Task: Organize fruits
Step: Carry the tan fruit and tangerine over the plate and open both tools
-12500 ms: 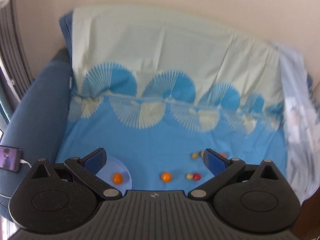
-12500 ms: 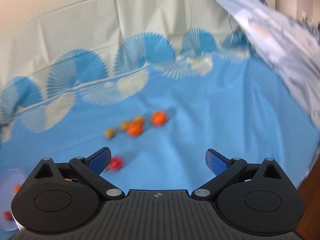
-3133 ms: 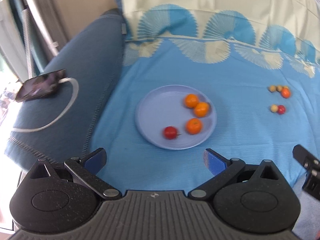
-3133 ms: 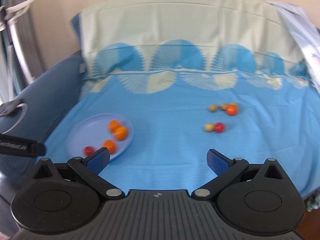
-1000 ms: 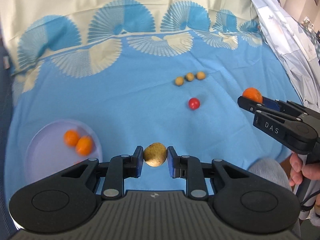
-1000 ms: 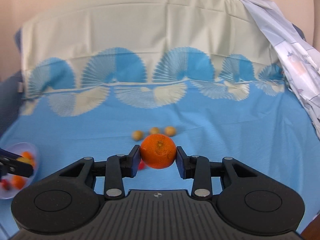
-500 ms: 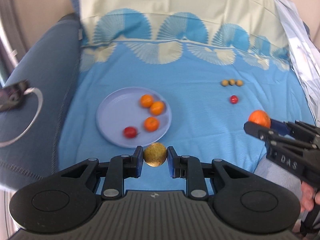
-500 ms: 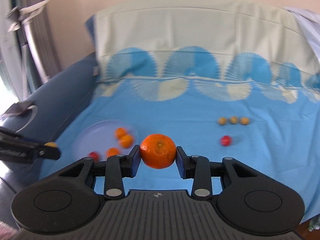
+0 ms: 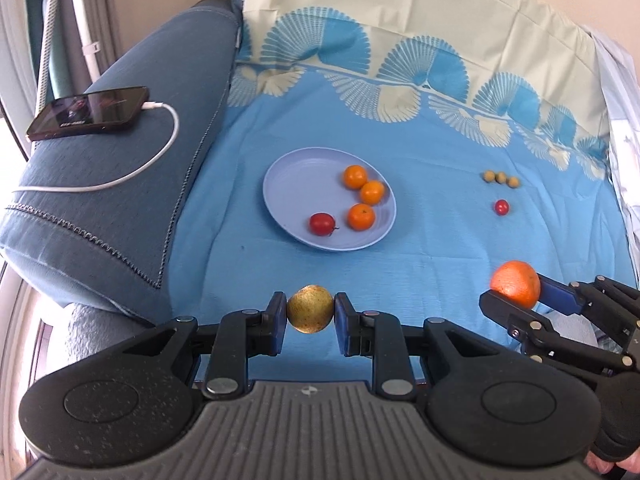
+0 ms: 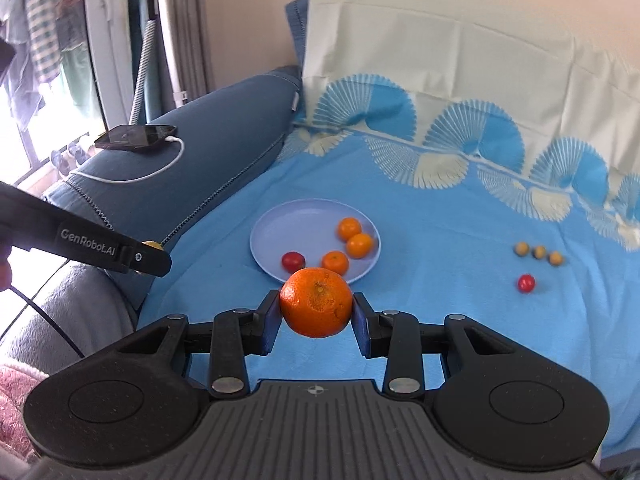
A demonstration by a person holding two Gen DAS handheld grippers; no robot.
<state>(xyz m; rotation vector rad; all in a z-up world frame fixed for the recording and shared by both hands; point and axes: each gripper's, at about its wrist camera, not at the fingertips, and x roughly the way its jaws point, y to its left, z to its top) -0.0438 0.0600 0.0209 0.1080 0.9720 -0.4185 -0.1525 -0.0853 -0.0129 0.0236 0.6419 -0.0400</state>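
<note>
My left gripper (image 9: 310,322) is shut on a small yellow-brown fruit (image 9: 310,309), held above the blue sheet in front of the lilac plate (image 9: 292,184). My right gripper (image 10: 316,320) is shut on an orange (image 10: 316,302), just in front of the plate (image 10: 280,220). The plate holds three small oranges (image 9: 362,196) and a red fruit (image 9: 322,224). Three small yellow fruits (image 9: 500,178) and a red one (image 9: 501,207) lie on the sheet to the right. The right gripper with the orange (image 9: 516,283) shows at the right of the left wrist view.
A phone (image 9: 88,112) with a white charging cable (image 9: 160,152) lies on the dark blue sofa arm (image 9: 120,200) at the left. A pale cloth (image 9: 624,120) hangs at the right edge. A window and curtains (image 10: 52,40) are far left.
Both grippers have swung left towards the plate, each still holding its fruit. The plate now lies closer and more central in both views.
</note>
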